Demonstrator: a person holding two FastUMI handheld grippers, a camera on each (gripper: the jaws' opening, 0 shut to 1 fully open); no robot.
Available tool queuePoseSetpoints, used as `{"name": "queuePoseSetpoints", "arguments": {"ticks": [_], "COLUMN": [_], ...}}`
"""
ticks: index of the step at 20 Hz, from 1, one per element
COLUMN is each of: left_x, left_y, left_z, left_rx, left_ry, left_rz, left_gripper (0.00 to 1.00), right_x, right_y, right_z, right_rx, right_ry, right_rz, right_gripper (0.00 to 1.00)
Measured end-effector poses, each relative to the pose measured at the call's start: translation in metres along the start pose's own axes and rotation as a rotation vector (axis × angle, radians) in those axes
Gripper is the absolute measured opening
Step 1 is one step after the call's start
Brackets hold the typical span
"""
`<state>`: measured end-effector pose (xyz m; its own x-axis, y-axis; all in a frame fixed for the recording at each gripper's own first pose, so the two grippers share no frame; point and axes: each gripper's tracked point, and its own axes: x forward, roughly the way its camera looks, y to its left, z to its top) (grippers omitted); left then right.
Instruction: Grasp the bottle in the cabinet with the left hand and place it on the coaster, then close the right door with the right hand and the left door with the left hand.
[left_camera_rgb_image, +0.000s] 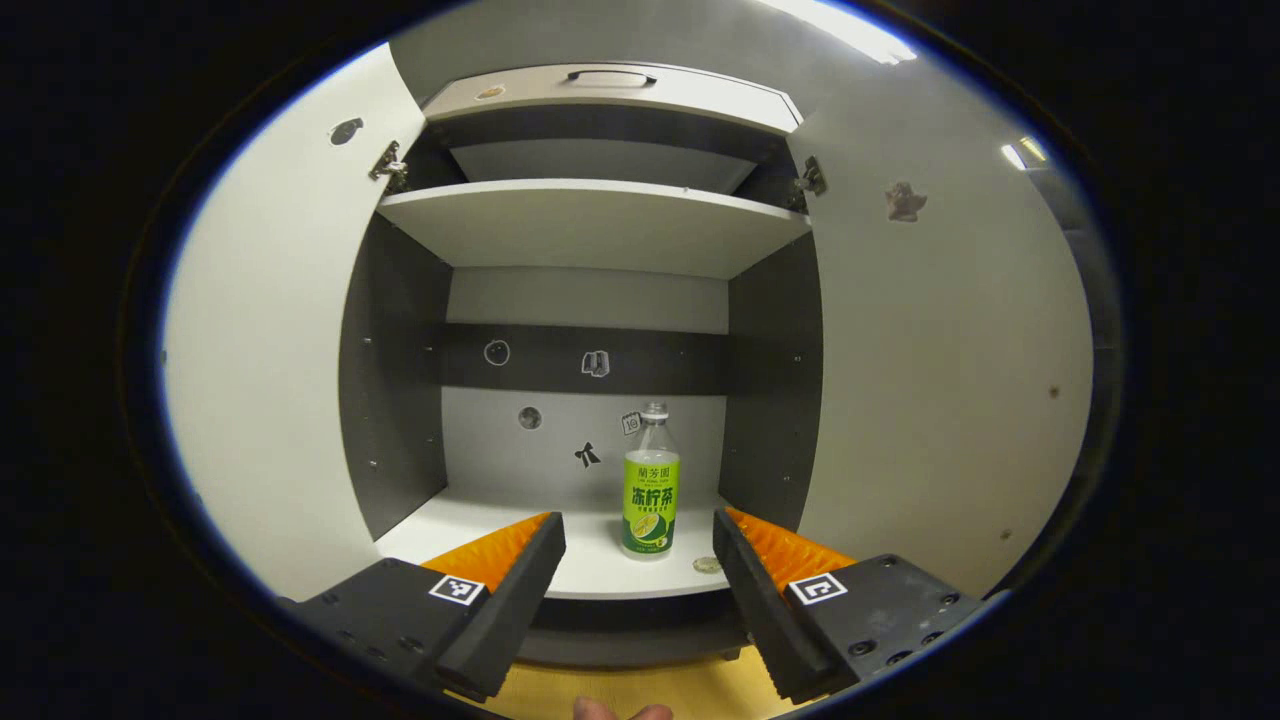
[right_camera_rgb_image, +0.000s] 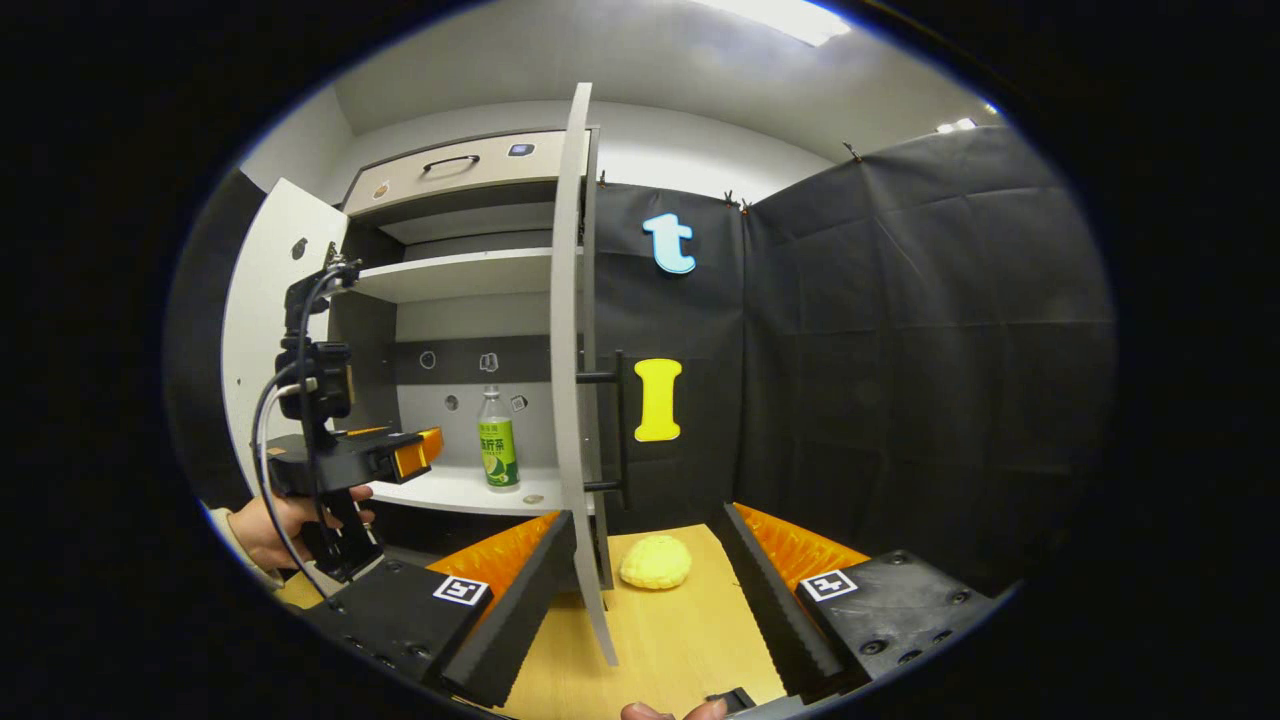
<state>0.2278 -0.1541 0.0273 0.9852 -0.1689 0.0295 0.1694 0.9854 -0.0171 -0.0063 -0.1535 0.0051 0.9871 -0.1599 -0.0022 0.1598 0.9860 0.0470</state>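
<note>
Left gripper view: the bottle (left_camera_rgb_image: 650, 490) stands upright on the open cabinet's (left_camera_rgb_image: 600, 225) bottom shelf, left hand-held gripper (left_camera_rgb_image: 638, 560) wide.

Both grippers wide open: left gripper (left_camera_rgb_image: 638, 560), right gripper (right_camera_rgb_image: 645, 560)

Cabinet shelf (left_camera_rgb_image: 480, 530) bearing bottle (left_camera_rgb_image: 650, 490), tabletop (right_camera_rgb_image: 680, 630) bearing coaster (right_camera_rgb_image: 655, 562)

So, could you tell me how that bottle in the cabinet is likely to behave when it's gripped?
The bottle stands tall and narrow on the lower shelf, so an off-centre nudge could probably tip it. Its clear upper part looks empty, so it may be light. It looks like thin plastic, likely to flex under the left tool, and on its side it would roll.
</note>
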Motion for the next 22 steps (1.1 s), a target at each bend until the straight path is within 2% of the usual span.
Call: {"name": "queuePoseSetpoints", "arguments": {"ticks": [6, 11, 16, 21, 22], "left_x": [0.084, 0.142, 0.176, 0.195, 0.200], "left_y": [-0.011, -0.009, -0.007, -0.009, -0.006], "left_z": [-0.013, -0.032, -0.051, -0.051, -0.054], "left_rx": [0.010, 0.016, 0.024, 0.084, 0.095], "left_ry": [0.030, 0.057, 0.078, 0.067, 0.067], "left_rz": [0.015, 0.043, 0.071, 0.068, 0.074], "left_gripper": [0.95, 0.95, 0.95, 0.95, 0.87], "right_x": [0.009, 0.018, 0.026, 0.029, 0.030], "right_y": [-0.044, -0.066, -0.075, -0.083, -0.083], "right_z": [0.000, -0.001, -0.003, -0.007, -0.007], "right_rx": [-0.014, -0.023, -0.028, -0.031, -0.028], "right_ry": [-0.005, -0.002, -0.001, 0.012, 0.012], "right_rz": [-0.069, -0.097, -0.096, -0.110, -0.107], "right_gripper": [0.97, 0.97, 0.97, 0.97, 0.97]}}
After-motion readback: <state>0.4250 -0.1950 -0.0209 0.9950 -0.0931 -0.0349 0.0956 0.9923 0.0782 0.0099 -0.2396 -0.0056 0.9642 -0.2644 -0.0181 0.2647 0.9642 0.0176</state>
